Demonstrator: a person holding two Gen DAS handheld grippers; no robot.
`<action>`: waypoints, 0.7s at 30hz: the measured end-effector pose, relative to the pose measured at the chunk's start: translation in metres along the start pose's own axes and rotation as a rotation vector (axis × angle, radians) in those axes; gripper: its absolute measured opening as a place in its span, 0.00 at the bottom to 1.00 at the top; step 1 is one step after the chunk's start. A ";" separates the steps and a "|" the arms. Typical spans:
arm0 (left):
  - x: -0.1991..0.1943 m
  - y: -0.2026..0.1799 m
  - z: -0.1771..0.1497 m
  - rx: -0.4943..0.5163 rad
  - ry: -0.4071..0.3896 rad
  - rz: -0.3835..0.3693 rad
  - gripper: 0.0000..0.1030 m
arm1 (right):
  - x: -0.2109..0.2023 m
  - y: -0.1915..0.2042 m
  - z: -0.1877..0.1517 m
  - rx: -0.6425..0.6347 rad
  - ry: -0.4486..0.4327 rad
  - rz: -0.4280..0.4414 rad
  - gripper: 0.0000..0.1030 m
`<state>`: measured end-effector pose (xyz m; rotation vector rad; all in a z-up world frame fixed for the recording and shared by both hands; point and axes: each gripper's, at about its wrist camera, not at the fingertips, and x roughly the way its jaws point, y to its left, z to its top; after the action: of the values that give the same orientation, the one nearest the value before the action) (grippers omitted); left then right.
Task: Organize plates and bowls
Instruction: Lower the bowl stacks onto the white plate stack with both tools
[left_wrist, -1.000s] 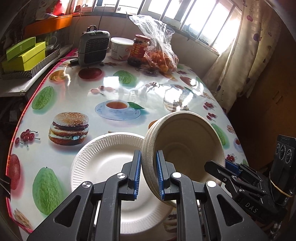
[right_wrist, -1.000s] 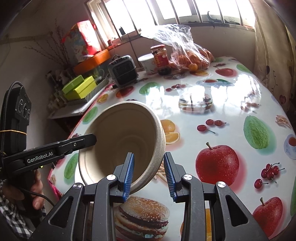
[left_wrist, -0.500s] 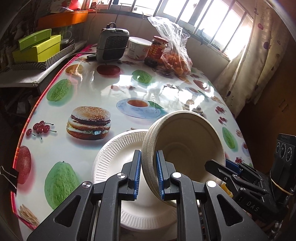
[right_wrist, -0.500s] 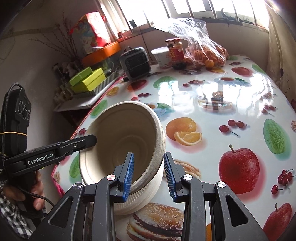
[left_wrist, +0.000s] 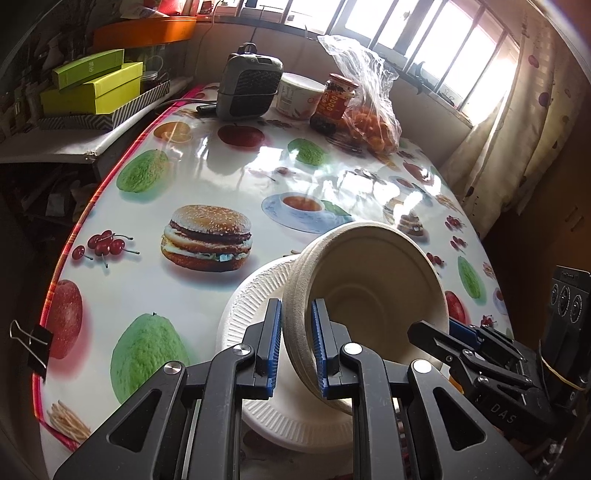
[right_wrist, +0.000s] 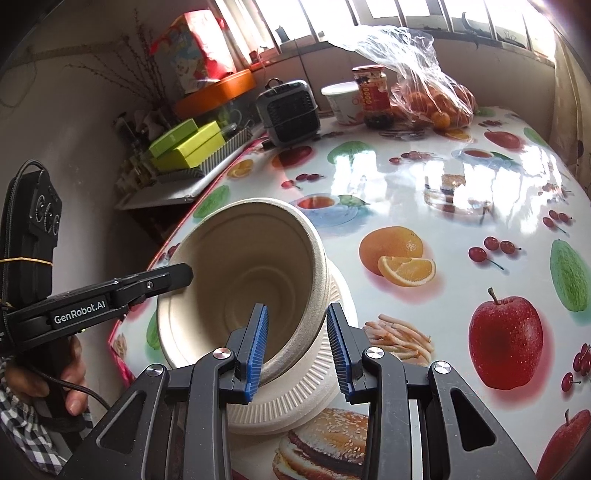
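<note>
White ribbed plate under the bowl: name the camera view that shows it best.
The left wrist view. There the white ribbed plate shows its rim and part of its inner face beside the tilted bowl. In the right wrist view the plate is mostly covered by the bowl; only a strip of fluted rim shows.

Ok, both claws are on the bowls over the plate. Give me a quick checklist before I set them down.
1. Left claw clamps the rim of the bowls: ok.
2. Right claw has the opposite rim between its pads: ok.
3. Bowls level: not ok, they tilt steeply with the opening facing the claws.
4. Plate lies flat on the table under the bowls: ok.
5. Bowls touching the plate: cannot tell.
6. Plate centre free: cannot tell, the bowls hide it.
</note>
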<state>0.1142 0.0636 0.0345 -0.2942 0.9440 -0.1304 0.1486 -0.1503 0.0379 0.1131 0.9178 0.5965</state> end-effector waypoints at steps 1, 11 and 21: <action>0.000 0.001 -0.001 -0.003 0.001 0.001 0.16 | 0.001 0.001 0.000 -0.002 0.002 0.003 0.31; 0.002 0.007 -0.004 -0.021 0.013 0.012 0.16 | 0.008 0.003 -0.001 -0.002 0.022 0.012 0.31; 0.005 0.008 -0.004 -0.030 0.020 0.014 0.16 | 0.010 0.003 -0.001 -0.004 0.022 0.011 0.32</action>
<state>0.1133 0.0690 0.0258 -0.3140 0.9686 -0.1067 0.1510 -0.1432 0.0314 0.1084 0.9380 0.6105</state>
